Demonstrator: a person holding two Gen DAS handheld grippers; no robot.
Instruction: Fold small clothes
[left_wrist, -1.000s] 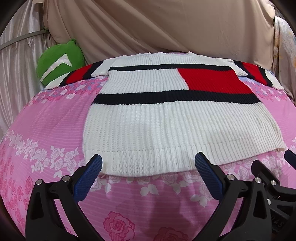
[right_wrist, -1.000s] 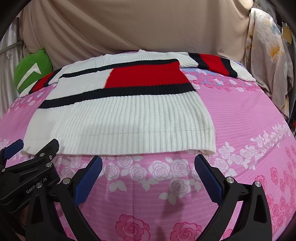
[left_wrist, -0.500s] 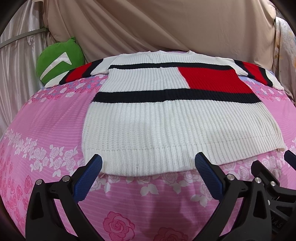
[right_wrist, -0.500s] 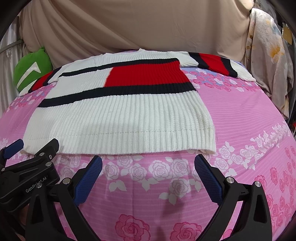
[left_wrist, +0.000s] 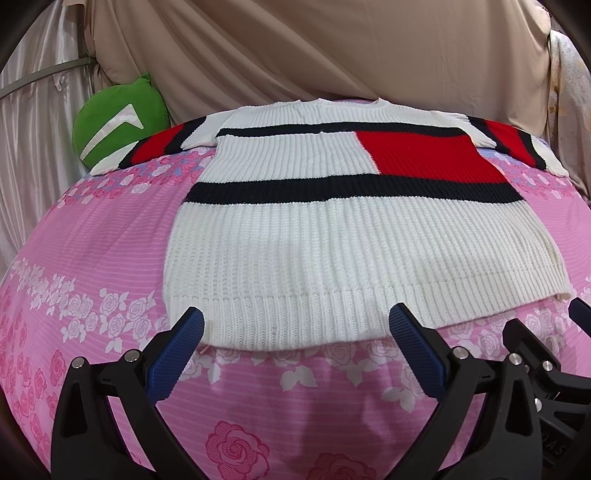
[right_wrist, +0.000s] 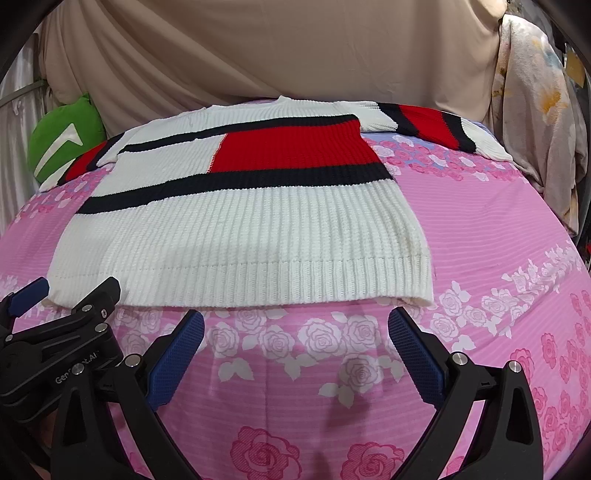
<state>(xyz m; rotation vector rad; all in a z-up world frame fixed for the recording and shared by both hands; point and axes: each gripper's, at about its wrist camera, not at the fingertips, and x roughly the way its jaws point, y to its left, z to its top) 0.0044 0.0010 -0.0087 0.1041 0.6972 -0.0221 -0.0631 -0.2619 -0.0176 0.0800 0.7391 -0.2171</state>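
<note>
Both tongs, left (left_wrist: 295, 345) and right (right_wrist: 295, 343), gape wide and empty just short of the sweater (left_wrist: 332, 251), which lies flat on the pink bed (right_wrist: 498, 240). Best pinch its ribbed hem at both corners, evenly.

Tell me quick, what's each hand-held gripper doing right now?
Left hand-held gripper: open, holding nothing, just short of the sweater hem.
Right hand-held gripper: open, empty.

A pink bedsheet (left_wrist: 110, 236) printed with white and darker pink roses is spread over the bed. A green cushion (left_wrist: 118, 122) with a white chevron is tucked at the far left, and beige drapes (right_wrist: 258, 48) are hung behind.
</note>
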